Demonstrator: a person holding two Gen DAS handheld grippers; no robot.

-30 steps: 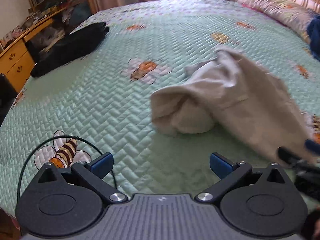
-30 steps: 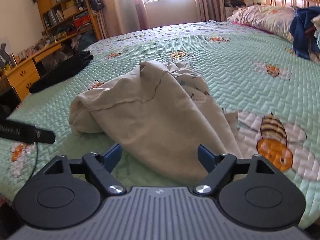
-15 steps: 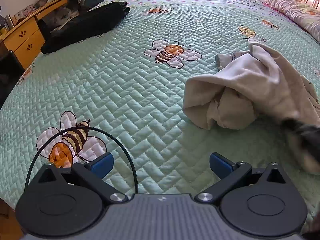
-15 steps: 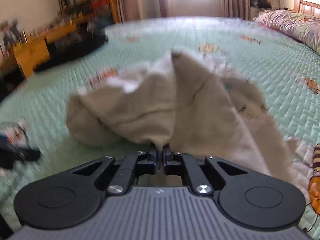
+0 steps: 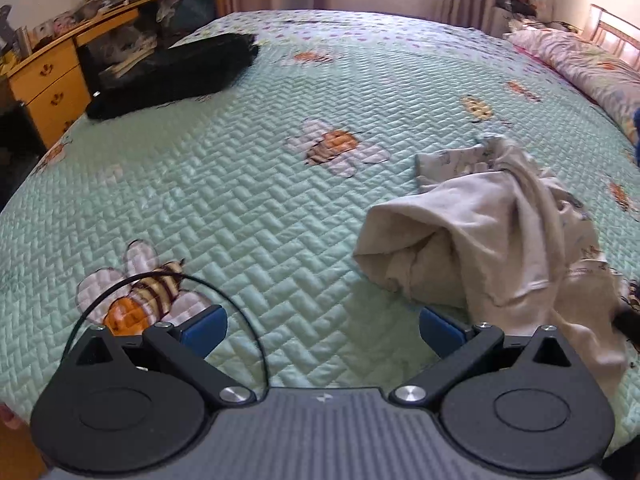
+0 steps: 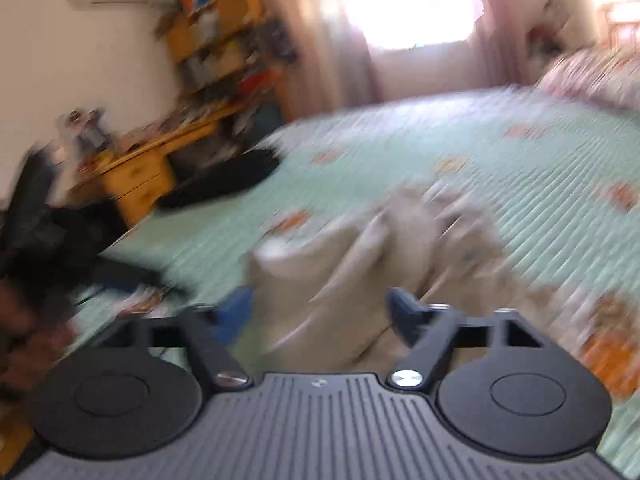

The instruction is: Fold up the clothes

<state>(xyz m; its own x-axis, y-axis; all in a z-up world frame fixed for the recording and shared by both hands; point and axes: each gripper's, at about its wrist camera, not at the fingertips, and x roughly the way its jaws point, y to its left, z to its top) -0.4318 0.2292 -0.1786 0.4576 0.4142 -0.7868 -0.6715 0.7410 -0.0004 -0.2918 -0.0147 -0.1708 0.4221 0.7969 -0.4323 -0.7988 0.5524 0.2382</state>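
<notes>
Quilted satin bedspread point(image 5: 248, 200), matt cloth garment point(image 5: 480, 232)

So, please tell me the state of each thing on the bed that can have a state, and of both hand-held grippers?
Beige cotton garment: crumpled in a heap, unfolded, lying on the quilt.
Black folded garment: lying flat near the bed's far left edge.
Green quilted bee-print bedspread: spread smooth.
Left hand-held gripper: open, holding nothing.
Right hand-held gripper: jaws opening, beige cloth between them, not pinched; view blurred.
</notes>
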